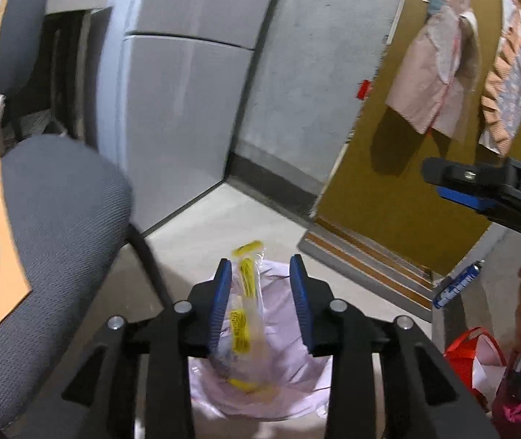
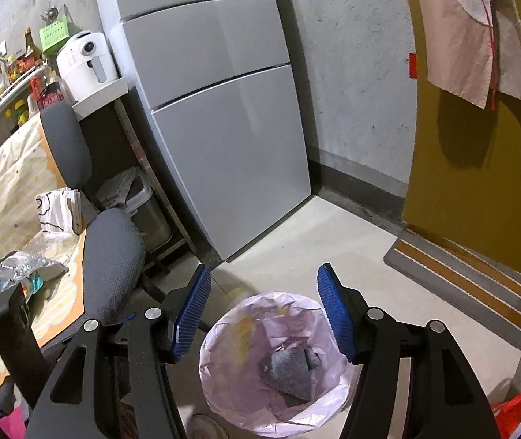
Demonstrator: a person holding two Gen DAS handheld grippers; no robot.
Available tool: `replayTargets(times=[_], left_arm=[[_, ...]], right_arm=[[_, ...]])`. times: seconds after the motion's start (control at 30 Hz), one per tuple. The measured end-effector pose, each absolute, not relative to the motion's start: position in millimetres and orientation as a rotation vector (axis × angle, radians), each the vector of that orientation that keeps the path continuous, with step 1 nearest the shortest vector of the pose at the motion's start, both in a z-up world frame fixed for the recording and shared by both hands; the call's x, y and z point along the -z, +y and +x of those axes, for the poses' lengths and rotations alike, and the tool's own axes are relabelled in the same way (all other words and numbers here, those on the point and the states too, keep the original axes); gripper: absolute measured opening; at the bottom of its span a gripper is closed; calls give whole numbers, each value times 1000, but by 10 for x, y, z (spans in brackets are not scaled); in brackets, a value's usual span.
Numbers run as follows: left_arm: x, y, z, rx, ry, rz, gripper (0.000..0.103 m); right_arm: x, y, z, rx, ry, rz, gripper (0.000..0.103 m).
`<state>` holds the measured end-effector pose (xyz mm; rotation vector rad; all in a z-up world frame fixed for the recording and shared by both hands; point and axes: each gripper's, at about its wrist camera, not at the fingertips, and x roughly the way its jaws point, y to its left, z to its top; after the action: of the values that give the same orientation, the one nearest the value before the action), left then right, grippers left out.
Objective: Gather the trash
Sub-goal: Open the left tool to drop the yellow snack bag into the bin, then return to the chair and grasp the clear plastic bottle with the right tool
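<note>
One wrapper (image 1: 243, 314) dropping between spread left claw (image 1: 260, 303) into bin (image 2: 224, 395); right claw (image 2: 264, 314) spread, empty; more on worktop (image 2: 8, 197).

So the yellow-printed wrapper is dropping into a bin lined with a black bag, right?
Not quite: the liner is pale pink, not black, as the right wrist view shows clearly. The rest holds: the wrapper hangs between the open fingers of the left hand-held gripper, above the bin.

Both views downward over bin (image 2: 275, 366)
</note>
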<state>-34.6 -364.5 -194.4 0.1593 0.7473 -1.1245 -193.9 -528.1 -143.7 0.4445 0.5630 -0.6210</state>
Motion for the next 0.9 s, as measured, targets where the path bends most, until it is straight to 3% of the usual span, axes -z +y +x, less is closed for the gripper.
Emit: replayTargets(times=[0.5, 0.73, 0.9], left_arm=[[1507, -2125, 204, 731, 752, 186, 32], [1324, -1356, 475, 516, 770, 119, 44], [1218, -796, 701, 358, 759, 53, 51]], right_arm=[[1231, -4442, -955, 230, 573, 374, 59], [1076, -3758, -363, 49, 589, 235, 61], [1084, -3244, 63, -74, 620, 131, 68]])
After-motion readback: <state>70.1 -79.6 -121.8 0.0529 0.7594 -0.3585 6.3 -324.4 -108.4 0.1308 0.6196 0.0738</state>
